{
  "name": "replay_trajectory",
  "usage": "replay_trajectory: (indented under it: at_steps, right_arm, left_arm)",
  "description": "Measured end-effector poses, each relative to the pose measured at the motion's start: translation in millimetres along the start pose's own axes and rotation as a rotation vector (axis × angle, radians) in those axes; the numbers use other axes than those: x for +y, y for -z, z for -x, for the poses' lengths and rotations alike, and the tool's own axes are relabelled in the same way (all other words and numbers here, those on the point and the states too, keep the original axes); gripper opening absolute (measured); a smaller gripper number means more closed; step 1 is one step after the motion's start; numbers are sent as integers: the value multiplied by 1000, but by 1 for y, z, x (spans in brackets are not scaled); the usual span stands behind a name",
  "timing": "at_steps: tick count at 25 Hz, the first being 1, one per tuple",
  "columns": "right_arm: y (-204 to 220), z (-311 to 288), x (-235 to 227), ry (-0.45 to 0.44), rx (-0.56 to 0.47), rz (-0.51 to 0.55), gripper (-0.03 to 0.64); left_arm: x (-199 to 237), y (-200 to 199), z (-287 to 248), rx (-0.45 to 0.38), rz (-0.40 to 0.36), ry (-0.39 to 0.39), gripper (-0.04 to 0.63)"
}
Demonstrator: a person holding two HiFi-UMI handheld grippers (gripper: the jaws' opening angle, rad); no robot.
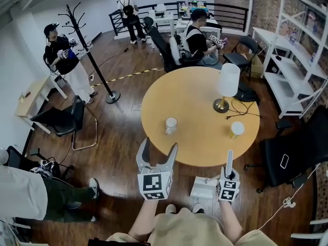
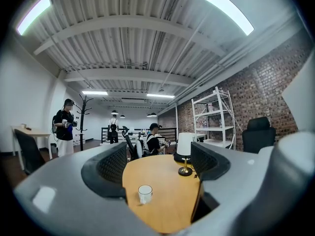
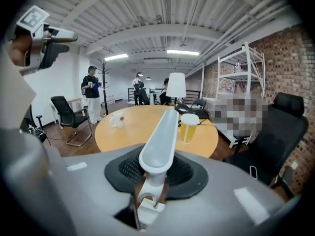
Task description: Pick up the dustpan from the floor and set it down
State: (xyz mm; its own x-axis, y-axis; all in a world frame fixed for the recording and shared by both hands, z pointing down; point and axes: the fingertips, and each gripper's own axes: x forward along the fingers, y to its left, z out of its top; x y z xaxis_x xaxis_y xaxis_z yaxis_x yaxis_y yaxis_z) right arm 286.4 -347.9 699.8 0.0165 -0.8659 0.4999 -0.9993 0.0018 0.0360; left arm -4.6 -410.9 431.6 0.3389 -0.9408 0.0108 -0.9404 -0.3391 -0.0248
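On a dark plank floor (image 1: 118, 152) a round wooden table (image 1: 200, 94) is set. A lamp (image 1: 227, 83), a white mug (image 1: 170, 125) and a yellow cup (image 1: 237, 130) are borne on it, well apart. The room is closed on the right by a brick wall, against which white shelving (image 1: 292, 70) is stood; a coat stand (image 1: 89, 55) is placed at the far left.

A strip of bare floor is left between the table's near edge and the person's shoes. It is hemmed by a black chair (image 1: 292, 158) on the right and by another person's outstretched leg (image 1: 61, 196) on the left.

The left gripper (image 1: 159, 148) is held at the table's near edge, jaws apart, with nothing between them. The right gripper (image 1: 229, 174) is clamped shut on the dustpan (image 1: 204, 188). The pan is shown only in the head view, just beside the shoes, and whether it touches the floor cannot be told. The clamped handle (image 3: 160, 136) is shown plainly in the right gripper view. The ribbed ceiling and its light strips (image 2: 221, 6) are seen best in the left gripper view.
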Motion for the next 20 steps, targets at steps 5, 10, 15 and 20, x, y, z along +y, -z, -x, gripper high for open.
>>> replay_trajectory:
  at_steps: [5, 10, 15, 20]
  right_arm:
    - [45, -31, -5, -20, 98, 52, 100]
    - [74, -57, -2, -30, 181, 62, 100]
    - [82, -78, -5, -40, 190, 44, 101]
    - [78, -102, -3, -110, 190, 67, 101]
  left_arm:
    - [5, 3, 2, 17, -2, -16, 396]
    - [9, 8, 3, 26, -9, -31, 396]
    - [14, 11, 3, 32, -14, -51, 396]
    - [19, 14, 1, 44, -16, -62, 396]
